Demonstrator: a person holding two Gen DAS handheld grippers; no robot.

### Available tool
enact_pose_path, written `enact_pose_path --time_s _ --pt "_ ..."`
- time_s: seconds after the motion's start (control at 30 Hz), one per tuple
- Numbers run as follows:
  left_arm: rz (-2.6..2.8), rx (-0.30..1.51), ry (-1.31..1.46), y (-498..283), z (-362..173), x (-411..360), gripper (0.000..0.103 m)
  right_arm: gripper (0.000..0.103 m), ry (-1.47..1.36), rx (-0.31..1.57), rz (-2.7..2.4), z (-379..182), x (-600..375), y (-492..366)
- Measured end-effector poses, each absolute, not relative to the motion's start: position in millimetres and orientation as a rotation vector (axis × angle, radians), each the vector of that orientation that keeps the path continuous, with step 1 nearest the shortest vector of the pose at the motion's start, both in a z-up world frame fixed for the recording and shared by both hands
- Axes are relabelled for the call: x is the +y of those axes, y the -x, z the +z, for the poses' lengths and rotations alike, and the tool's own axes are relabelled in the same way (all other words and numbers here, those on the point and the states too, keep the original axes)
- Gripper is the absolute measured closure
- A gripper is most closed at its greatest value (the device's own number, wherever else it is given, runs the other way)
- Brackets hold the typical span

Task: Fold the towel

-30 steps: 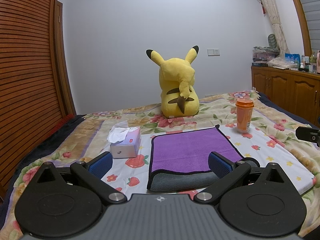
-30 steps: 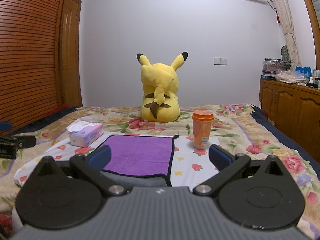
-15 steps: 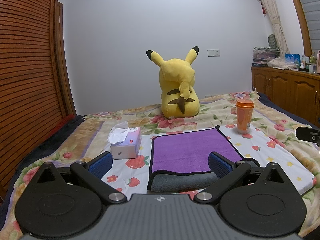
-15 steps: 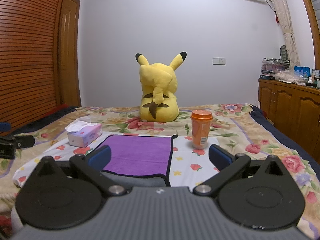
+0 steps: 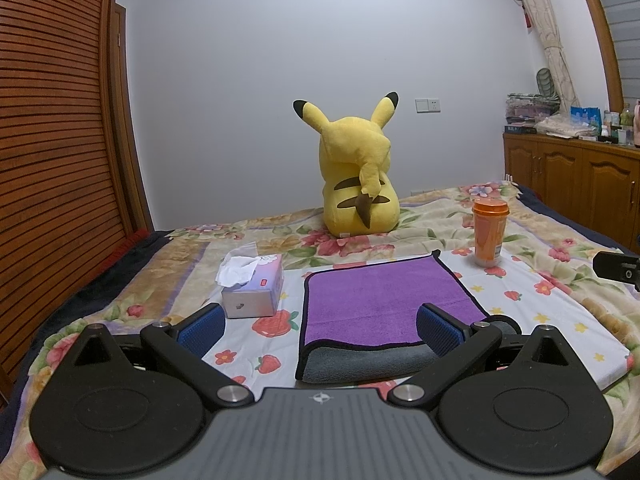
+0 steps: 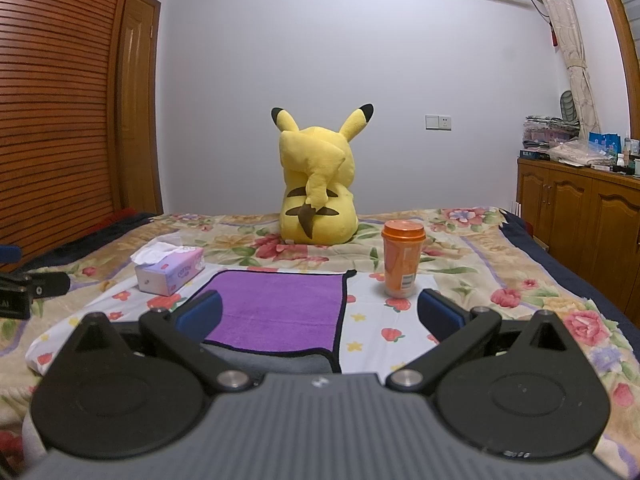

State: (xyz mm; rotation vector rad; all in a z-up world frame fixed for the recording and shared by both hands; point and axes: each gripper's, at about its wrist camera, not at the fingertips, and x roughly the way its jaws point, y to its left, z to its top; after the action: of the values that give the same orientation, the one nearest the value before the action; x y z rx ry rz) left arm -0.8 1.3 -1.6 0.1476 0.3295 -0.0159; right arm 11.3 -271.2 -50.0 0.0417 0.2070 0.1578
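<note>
A purple towel [image 5: 380,300] with a black hem lies folded flat on a white strawberry-print cloth [image 5: 532,308] on the bed; its grey underside shows along the near fold. It also shows in the right wrist view [image 6: 276,308]. My left gripper [image 5: 320,326] is open and empty, held above the towel's near left part. My right gripper [image 6: 318,314] is open and empty, above the towel's near right corner. Neither touches the towel.
A tissue box [image 5: 252,288] stands left of the towel. An orange cup [image 5: 489,236] stands at its far right. A yellow plush toy [image 5: 356,184] sits behind. A wooden slatted wall is at the left; wooden cabinets [image 5: 580,192] at the right.
Both grippers have stayed open and nearly still; the right one has drifted slightly, with the scene shifting a little left in its view. The towel has not moved.
</note>
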Motion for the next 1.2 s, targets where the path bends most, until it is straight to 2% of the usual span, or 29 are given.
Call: enact_pose_path --time_s 0.8,1.2 --pt "-0.025 0.364 -0.159 -7 -5 5 0.0 0.0 -0.024 0.218 0.162 -51 -267 -13" --pt "-0.034 0.439 -0.177 -33 -19 5 0.0 0.0 0.002 0.299 0.181 -62 -259 -40"
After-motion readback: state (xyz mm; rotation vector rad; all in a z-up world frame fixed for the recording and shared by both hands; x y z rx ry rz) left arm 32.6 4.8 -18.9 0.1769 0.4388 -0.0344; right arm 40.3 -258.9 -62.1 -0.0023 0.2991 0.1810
